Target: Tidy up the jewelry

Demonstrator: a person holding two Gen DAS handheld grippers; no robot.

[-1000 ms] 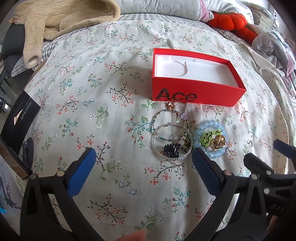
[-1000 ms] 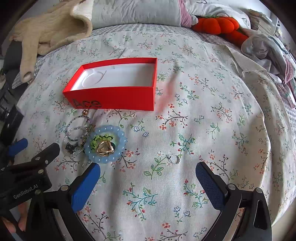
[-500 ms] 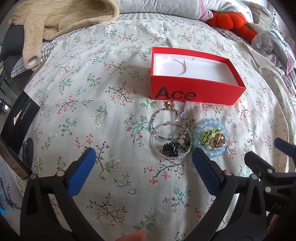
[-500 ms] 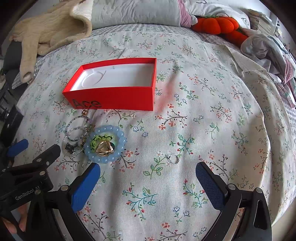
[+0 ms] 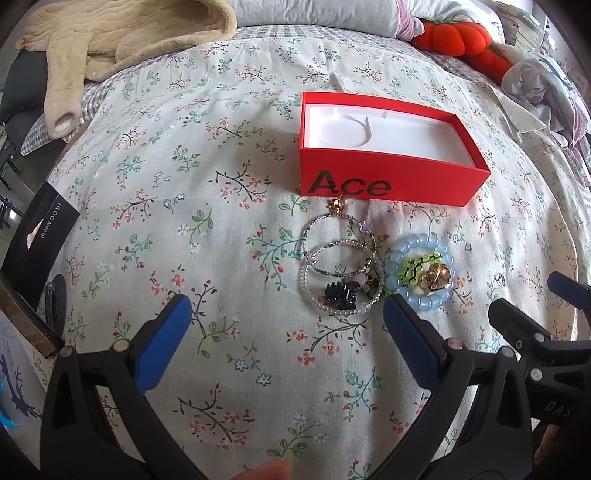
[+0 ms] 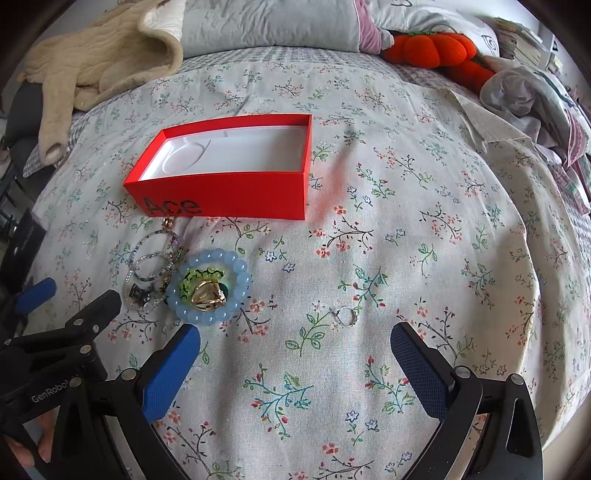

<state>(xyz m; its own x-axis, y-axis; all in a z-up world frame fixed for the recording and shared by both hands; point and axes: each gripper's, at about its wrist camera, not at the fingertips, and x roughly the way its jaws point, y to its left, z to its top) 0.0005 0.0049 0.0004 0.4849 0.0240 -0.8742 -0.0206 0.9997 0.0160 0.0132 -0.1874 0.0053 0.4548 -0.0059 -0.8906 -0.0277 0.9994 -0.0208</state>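
- The left gripper is hovering over the floral bedspread with its jaws spread wide and holding nothing; the right gripper is doing likewise, jaws wide apart and empty.
- A small silver ring is lying alone on the bedspread just beyond the right gripper's blue pads, between them but not touched.
- A black hair claw is sitting inside a clear beaded bracelet, just beyond the left gripper's right pad.
- A pale blue bead bracelet is lying beside it, touching or nearly so, ringing a green bead bracelet and a gold piece.
- A second thin beaded bracelet is overlapping the clear one on its far side, with a small gold charm sitting close against the box.
- The red box marked "Ace" is standing open just behind the jewelry, its white insert bare.
- A black carton is lying at the bed's left edge.
- Farther back, a beige fleece garment, a grey pillow and an orange plush are resting at the head of the bed.
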